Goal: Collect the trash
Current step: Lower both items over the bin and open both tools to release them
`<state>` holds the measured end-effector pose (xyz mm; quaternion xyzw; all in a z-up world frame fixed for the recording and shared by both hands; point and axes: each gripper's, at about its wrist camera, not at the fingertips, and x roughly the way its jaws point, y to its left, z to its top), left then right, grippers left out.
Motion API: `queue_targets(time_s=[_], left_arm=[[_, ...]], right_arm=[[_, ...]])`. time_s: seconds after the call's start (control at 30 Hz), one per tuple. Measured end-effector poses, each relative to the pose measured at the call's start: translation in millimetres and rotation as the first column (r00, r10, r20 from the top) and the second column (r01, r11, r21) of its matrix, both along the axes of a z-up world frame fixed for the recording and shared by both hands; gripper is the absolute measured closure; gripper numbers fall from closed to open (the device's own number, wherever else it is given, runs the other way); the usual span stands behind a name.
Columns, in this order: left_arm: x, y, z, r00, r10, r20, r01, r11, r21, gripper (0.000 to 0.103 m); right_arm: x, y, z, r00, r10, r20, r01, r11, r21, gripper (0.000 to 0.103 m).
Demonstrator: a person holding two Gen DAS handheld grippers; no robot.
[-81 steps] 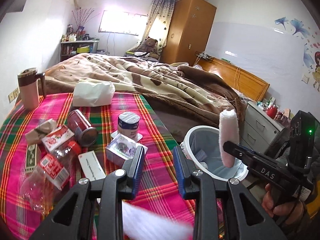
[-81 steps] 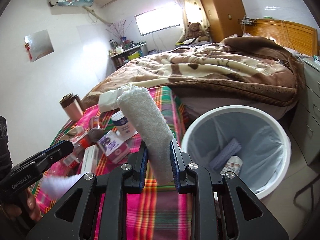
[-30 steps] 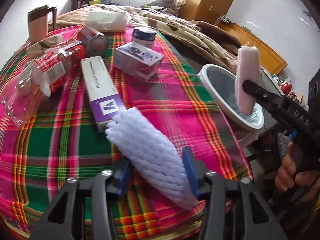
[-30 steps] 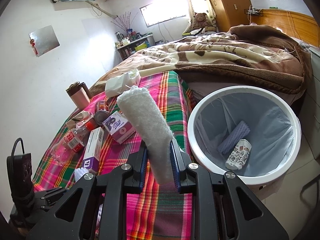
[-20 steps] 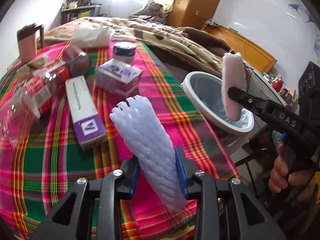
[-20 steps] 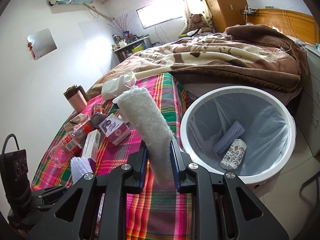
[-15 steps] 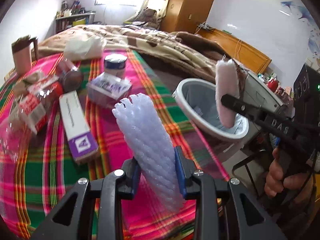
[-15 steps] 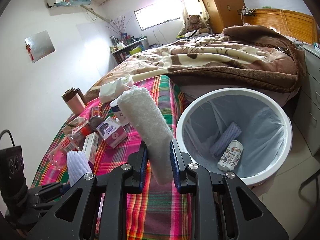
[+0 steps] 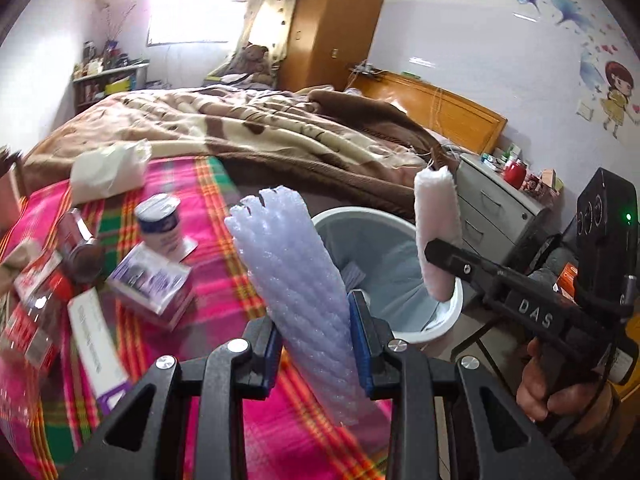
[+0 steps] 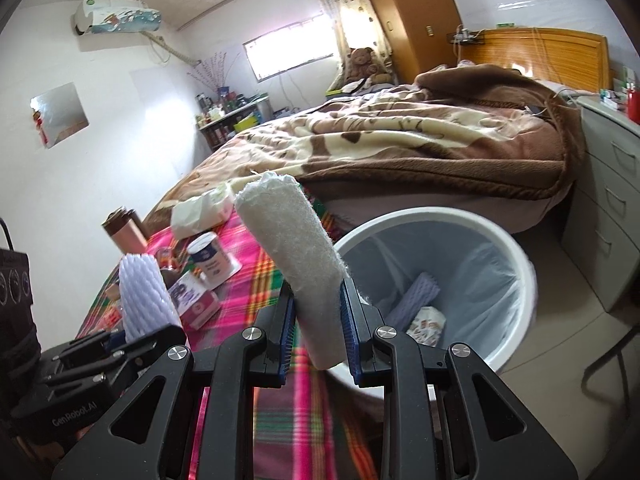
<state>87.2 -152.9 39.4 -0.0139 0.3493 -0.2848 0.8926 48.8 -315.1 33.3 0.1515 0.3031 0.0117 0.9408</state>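
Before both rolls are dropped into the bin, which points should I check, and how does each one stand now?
1. Left gripper jaws shut on the foam net roll: ok.
2. Right gripper jaws shut on the white fleece roll: ok.
3. Trash bin open, with room inside: ok.
4. Fleece roll directly over the bin mouth: cannot tell.
5. Foam net roll over the bin: not ok, it seems short of the rim.

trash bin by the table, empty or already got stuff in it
Not empty. The white trash bin holds a purple foam sleeve and a printed paper cup at the bottom of its liner, seen from the right wrist.
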Motion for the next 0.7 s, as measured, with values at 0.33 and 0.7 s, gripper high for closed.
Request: queue_targets(time_s=[0.33,0.7], left_arm=[[24,-49,4,0.995,-0.093,0.019,0.093,0.996,0.012,0.071],[42,-87,-16,0.987,-0.155,-0.034,0.157,0.985,0.065,0.071]], right_arm=[[10,-31,-11,0.995,-0.089,-0.042,0.089,0.996,-0.007,0.079],[19,-48,-27,0.983,-0.138,-0.118,0.134,0.990,-0.046,0.078]])
